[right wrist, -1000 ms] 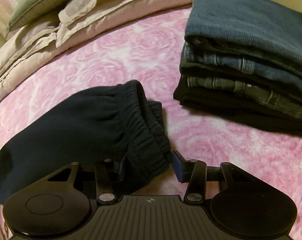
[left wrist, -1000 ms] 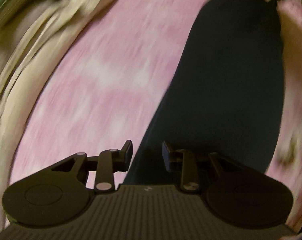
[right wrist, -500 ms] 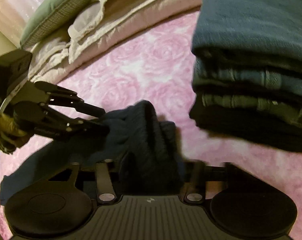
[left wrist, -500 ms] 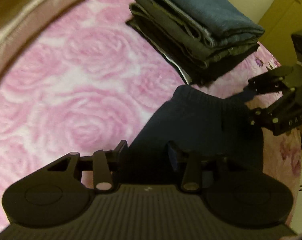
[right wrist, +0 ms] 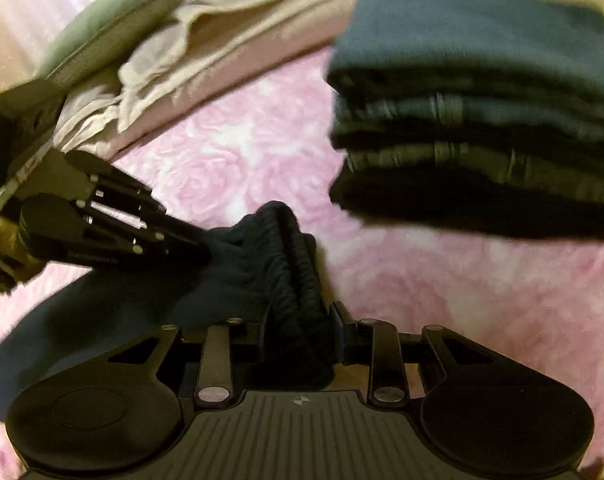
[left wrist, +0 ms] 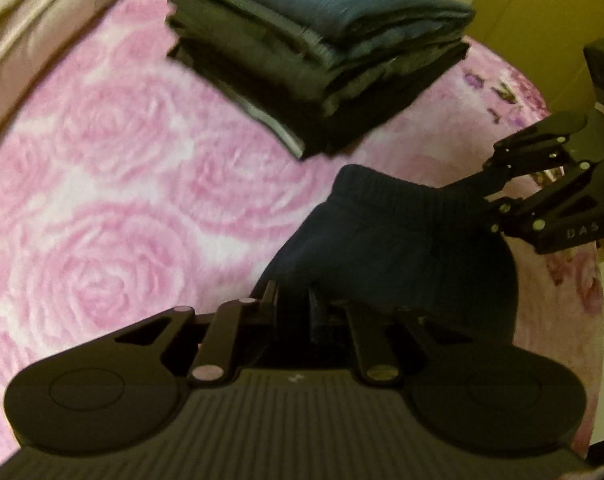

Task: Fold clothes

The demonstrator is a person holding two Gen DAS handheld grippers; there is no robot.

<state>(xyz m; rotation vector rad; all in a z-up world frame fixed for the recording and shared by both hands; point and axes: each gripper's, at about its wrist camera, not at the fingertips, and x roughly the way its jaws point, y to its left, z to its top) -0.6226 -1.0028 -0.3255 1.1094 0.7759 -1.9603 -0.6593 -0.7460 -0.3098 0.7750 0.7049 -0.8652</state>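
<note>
Between the jaws of the right gripper [right wrist: 299, 332], the ribbed waistband of the dark navy knit trousers [right wrist: 285, 264] is pinched tight. Just to its left, the left gripper [left wrist: 293, 308] is clenched on the same garment's edge, likely so both corners can be carried over together into a fold. Beyond them the trousers trail across the pink rose-patterned bed cover [left wrist: 113, 208], near but apart from the stack of folded blue and black clothes [right wrist: 482, 120].
</note>
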